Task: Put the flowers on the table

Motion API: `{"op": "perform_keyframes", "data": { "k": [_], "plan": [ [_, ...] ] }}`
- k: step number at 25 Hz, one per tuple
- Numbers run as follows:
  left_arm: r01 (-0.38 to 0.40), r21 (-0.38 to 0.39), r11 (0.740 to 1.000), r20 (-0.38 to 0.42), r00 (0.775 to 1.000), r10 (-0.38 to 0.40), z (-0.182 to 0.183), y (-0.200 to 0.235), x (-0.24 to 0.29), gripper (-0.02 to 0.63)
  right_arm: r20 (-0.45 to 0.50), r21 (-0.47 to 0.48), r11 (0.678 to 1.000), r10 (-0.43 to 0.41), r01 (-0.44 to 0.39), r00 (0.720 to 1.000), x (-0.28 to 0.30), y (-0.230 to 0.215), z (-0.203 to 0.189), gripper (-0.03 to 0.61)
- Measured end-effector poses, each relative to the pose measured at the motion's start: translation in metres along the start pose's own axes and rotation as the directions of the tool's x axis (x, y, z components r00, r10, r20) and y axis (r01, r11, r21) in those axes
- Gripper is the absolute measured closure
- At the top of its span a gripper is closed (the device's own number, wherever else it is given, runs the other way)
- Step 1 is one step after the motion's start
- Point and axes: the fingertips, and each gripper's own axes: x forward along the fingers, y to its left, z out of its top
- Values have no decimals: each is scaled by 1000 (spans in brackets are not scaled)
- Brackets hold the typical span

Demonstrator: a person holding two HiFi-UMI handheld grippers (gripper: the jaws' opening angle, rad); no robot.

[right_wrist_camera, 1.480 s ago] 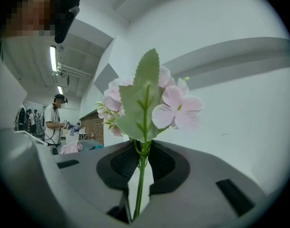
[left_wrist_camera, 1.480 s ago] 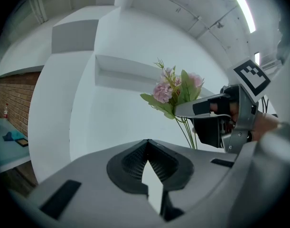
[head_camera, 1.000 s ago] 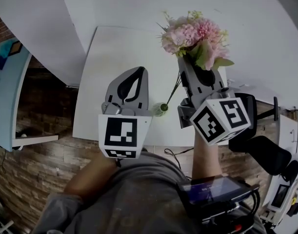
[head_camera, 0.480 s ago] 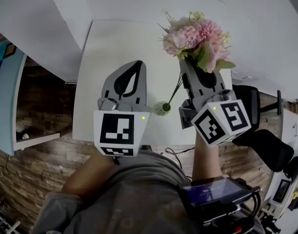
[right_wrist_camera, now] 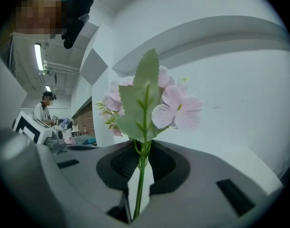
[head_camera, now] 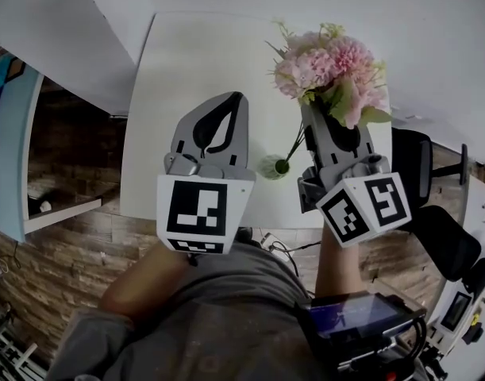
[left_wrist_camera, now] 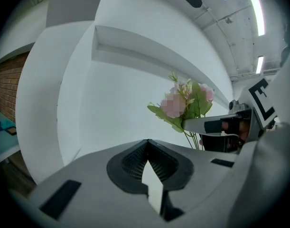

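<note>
1. Spreading from 9 to 12 o'clock in the head view, the white table lies below both tools, with brick-patterned floor at 8 o'clock.
2. At the table's near side hangs the left gripper. In the left gripper view its jaws meet at the tips, with nothing between them.
3. The flowers, a pink bunch with green leaves, sit at 1 o'clock over the table's right edge. Their stems slant toward 7 o'clock and end in a green tip between the 2 grippers. Whether that tip touches the table cannot be told.
4. The right gripper holds the flowers. In the right gripper view its jaws stand narrow, clamped on the thin stems just under a broad leaf.
5. A black chair stands at 4 o'clock.
</note>
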Motion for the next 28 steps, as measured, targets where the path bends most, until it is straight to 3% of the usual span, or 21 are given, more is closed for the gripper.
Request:
{"op": "perform_keyframes", "data": {
  "k": [12,28],
  "plan": [
    [12,-41,999,-23,1000,-13,10,-1,5,606,-21,13,1000,2,-2,1000,2,1,-7,522],
    [-8,-45,999,-56,998,6,-20,-25,-16,606,-59,-41,999,16,-18,998,-27,7,-47,511]
  ]
}}
